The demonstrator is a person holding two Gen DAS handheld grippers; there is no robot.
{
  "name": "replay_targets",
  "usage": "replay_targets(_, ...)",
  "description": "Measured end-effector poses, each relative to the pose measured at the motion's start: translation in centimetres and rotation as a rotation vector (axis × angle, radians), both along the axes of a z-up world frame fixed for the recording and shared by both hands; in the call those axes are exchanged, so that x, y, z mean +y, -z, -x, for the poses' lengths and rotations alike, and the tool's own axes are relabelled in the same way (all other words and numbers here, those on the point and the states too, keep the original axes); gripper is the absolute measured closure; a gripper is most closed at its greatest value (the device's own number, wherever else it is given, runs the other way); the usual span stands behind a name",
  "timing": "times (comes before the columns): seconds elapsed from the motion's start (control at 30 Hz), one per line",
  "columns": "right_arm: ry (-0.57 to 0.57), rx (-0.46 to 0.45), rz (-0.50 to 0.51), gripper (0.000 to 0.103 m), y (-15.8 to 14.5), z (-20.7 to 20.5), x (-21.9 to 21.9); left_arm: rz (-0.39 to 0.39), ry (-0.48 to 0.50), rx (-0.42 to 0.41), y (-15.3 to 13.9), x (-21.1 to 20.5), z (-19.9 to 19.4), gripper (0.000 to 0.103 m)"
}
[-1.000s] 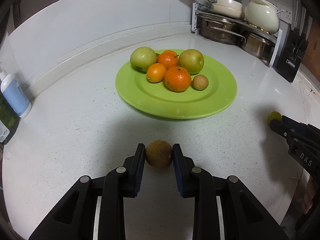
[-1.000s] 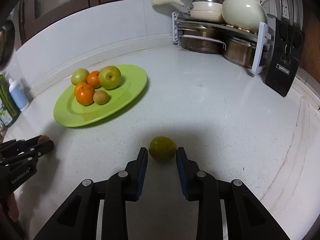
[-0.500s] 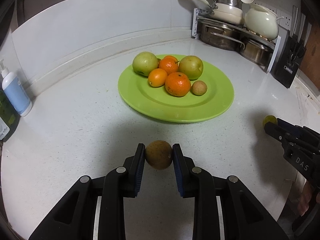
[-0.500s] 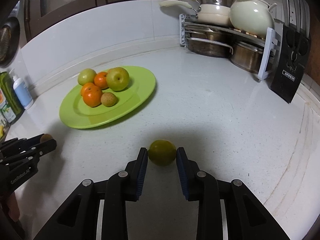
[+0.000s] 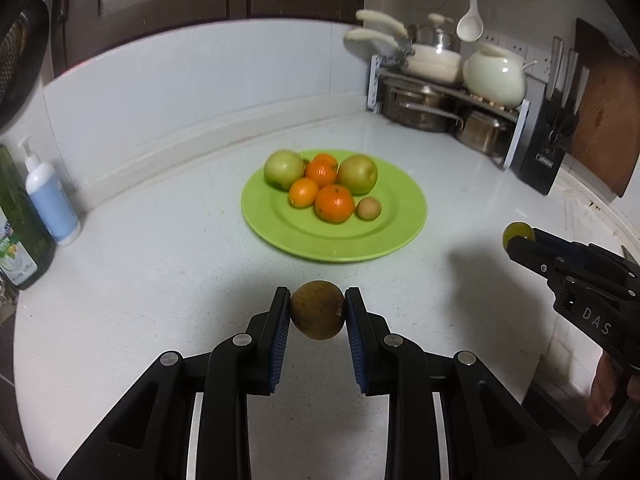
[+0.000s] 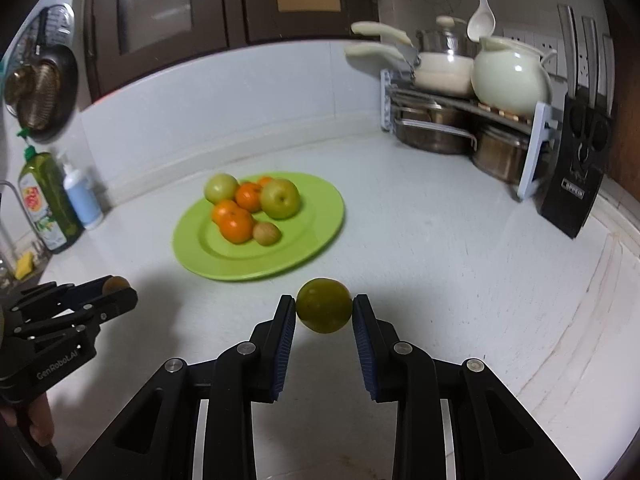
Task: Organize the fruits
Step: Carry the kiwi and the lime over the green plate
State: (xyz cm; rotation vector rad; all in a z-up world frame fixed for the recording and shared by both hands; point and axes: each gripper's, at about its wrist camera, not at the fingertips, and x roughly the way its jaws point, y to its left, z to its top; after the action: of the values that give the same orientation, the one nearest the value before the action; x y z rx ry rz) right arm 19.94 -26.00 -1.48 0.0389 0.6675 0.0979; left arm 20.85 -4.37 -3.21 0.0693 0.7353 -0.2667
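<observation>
My left gripper [image 5: 317,310] is shut on a small brown fruit [image 5: 317,315] and holds it above the white counter, short of the green plate [image 5: 384,236]. My right gripper [image 6: 324,311] is shut on a small yellow-green fruit [image 6: 323,310], also held above the counter near the plate [image 6: 320,236]. The plate carries two green apples [image 5: 283,169], three oranges [image 5: 334,202] and one small brown fruit [image 5: 368,208]. The right gripper also shows at the right of the left wrist view [image 5: 516,238], and the left gripper at the left of the right wrist view [image 6: 116,290].
A pot rack [image 5: 448,96] with pans and a white teapot stands at the back right, with a black knife block [image 5: 548,156] beside it. A white pump bottle [image 5: 50,200] and a green bottle [image 6: 46,200] stand at the left by the wall.
Both grippers have risen and drawn back from the plate with their fruits still held. The plate now looks farther away and more of the wall shows.
</observation>
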Motion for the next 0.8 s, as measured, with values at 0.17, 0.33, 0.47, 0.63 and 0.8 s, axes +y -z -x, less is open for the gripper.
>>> replay_targets(0.17, -0.023, -0.035, -0.019, 0.072, -1.5, 0.9, 0.3, 0.002, 0.005, -0.05, -1.9, 0.0, 1.3, 0.075)
replay_targets(0.33, -0.046, -0.061, -0.036, 0.072, -2.8, 1.3, 0.6, 0.005, 0.016, -0.084, -3.6, -0.3, 1.8, 0.075)
replay_targets(0.47, -0.057, -0.08, -0.039, 0.072, -3.7, 0.9, 0.7, 0.006, 0.02, -0.098, -4.3, -0.6, 1.3, 0.075)
replay_targets(0.63, -0.064, -0.097, -0.03, 0.072, -4.7, -0.4, 0.8, 0.013, 0.014, -0.102, -4.9, -0.8, 0.2, 0.075)
replay_targets(0.8, -0.066, -0.115, -0.016, 0.072, -5.4, -1.7, 0.8, 0.001, 0.006, -0.103, -5.2, -1.1, -1.4, 0.075)
